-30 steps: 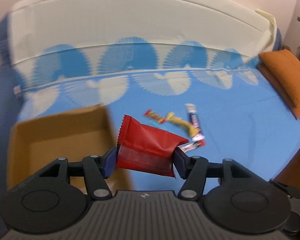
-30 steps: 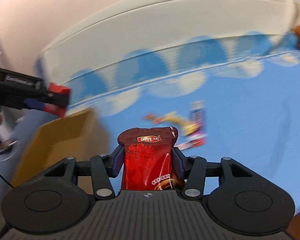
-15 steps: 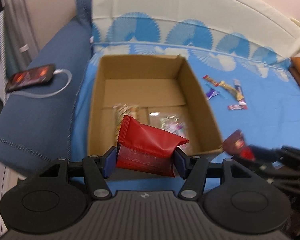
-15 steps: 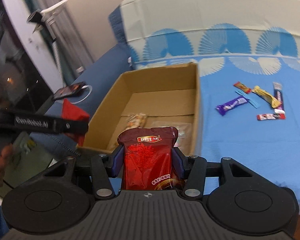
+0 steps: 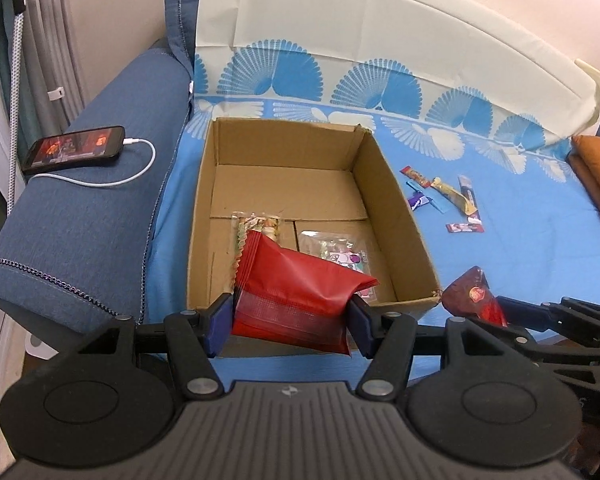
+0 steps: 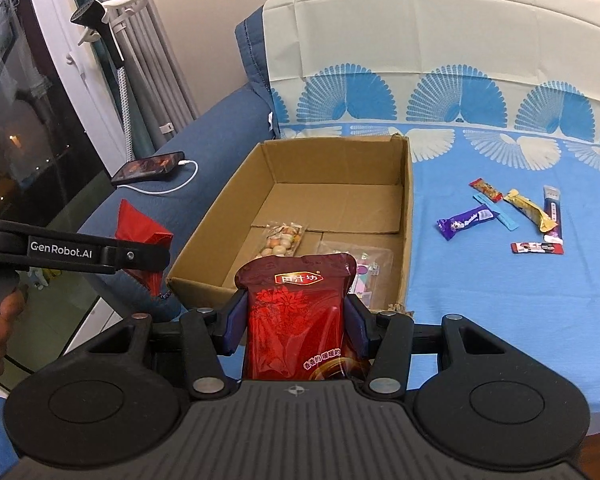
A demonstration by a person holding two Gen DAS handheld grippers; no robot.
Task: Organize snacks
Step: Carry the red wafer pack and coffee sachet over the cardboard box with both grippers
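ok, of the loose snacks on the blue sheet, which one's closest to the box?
The purple bar: it lies nearest the cardboard box; the red, gold and other wrappers sit farther away.

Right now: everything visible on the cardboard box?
The cardboard box is plain brown corrugated card, open-topped, rectangular, sitting flat on the blue sheet beside the sofa arm. Its floor flaps lie closed. Inside, at the near end, lie a clear nut packet and a clear candy packet. Its near-right corner looks frayed.
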